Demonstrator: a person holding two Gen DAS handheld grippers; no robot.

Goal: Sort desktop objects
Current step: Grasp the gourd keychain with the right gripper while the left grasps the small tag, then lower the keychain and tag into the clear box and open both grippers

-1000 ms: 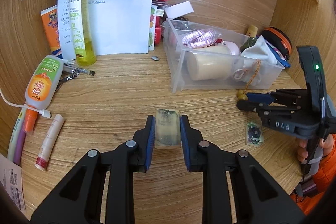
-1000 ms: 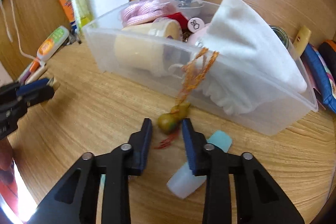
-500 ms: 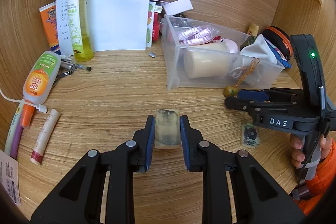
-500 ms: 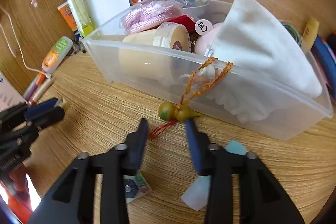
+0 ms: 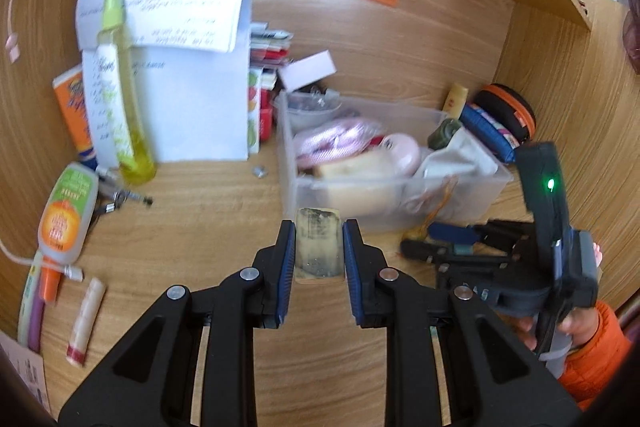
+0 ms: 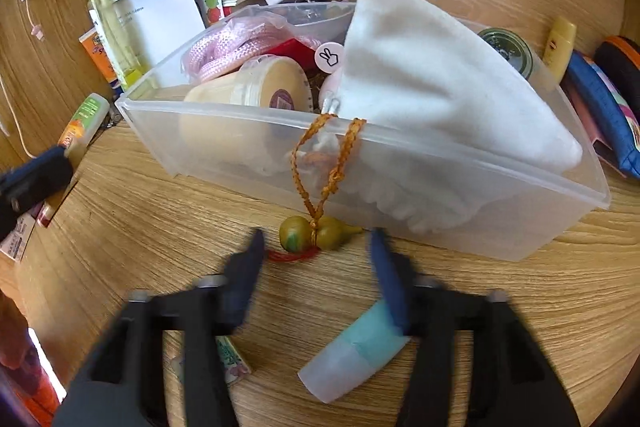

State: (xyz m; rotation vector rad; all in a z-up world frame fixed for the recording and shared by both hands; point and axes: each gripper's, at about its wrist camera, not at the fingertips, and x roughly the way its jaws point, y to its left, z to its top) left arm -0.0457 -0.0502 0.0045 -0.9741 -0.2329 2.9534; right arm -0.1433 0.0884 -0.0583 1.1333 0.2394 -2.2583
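My left gripper point(image 5: 319, 245) is shut on a small clear yellowish block point(image 5: 319, 247) and holds it above the desk, just in front of the clear plastic bin point(image 5: 472, 205). The bin holds a pink cord bundle point(image 5: 340, 143), a beige jar point(image 6: 244, 99) and a white pouch point(image 6: 432, 83). My right gripper point(image 6: 316, 259) is open and empty. Its jaws stand on either side of a green-gold gourd charm point(image 6: 316, 233) that hangs on an orange cord point(image 6: 332, 163) over the bin's front wall point(image 6: 460, 207). The right gripper also shows in the left wrist view point(image 5: 428, 241).
A teal and white tube point(image 6: 356, 355) and a small sticker card point(image 6: 232, 359) lie under the right gripper. At the left are a yellow spray bottle point(image 5: 120, 99), an orange-labelled bottle point(image 5: 66, 215), a lip balm point(image 5: 86, 319) and pens. Pouches point(image 5: 504, 119) sit right of the bin.
My left gripper has lifted and moved toward the bin with the block. My right gripper has opened wider around the gourd charm and is blurred with motion.
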